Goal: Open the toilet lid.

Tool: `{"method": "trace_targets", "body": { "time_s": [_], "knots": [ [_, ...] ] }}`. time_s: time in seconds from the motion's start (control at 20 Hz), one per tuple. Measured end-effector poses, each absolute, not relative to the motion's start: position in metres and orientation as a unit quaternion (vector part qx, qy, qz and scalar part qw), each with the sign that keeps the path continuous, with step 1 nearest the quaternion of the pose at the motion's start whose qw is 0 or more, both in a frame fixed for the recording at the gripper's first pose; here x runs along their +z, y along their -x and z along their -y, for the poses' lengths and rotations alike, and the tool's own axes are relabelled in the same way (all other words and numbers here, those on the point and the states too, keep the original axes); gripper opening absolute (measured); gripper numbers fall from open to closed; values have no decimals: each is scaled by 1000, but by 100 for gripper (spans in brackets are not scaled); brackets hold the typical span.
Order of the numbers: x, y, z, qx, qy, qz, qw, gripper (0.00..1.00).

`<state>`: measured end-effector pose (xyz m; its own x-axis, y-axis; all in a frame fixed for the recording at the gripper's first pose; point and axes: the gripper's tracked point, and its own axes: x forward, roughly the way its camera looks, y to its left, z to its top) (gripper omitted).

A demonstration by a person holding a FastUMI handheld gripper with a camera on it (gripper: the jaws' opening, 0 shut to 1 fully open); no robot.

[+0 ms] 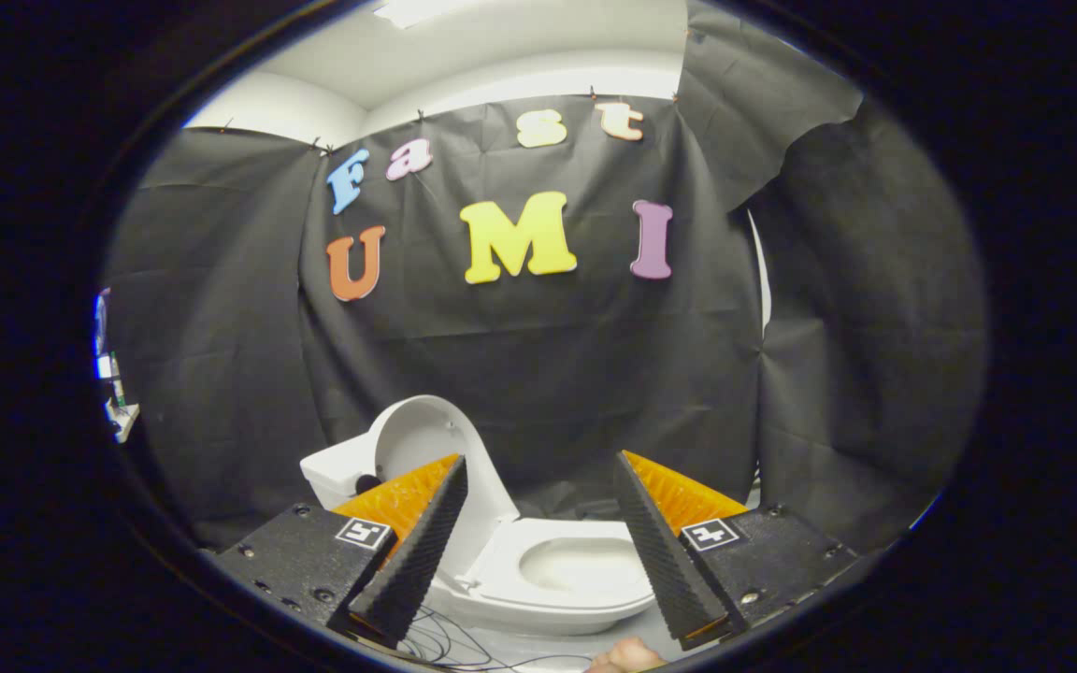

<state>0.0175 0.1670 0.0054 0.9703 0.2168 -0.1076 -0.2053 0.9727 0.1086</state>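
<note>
Black cloth wall (221, 327) at far side. White toilet (538, 598) sits beyond and between the fingers, bowl end pointing right, tank (337, 472) at left, long axis left-right. Toilet lid (426, 435) stands raised, upright behind the left finger. Gripper (538, 547) fingers spread wide apart, gripping nothing. Thin cables (445, 645) near on the floor.
</note>
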Motion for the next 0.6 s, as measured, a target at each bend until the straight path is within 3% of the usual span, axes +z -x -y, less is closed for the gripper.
{"method": "trace_targets", "body": {
  "time_s": [0.6],
  "knots": [
    [18,18,-107,102,-55,7,993,99]
  ]
}}
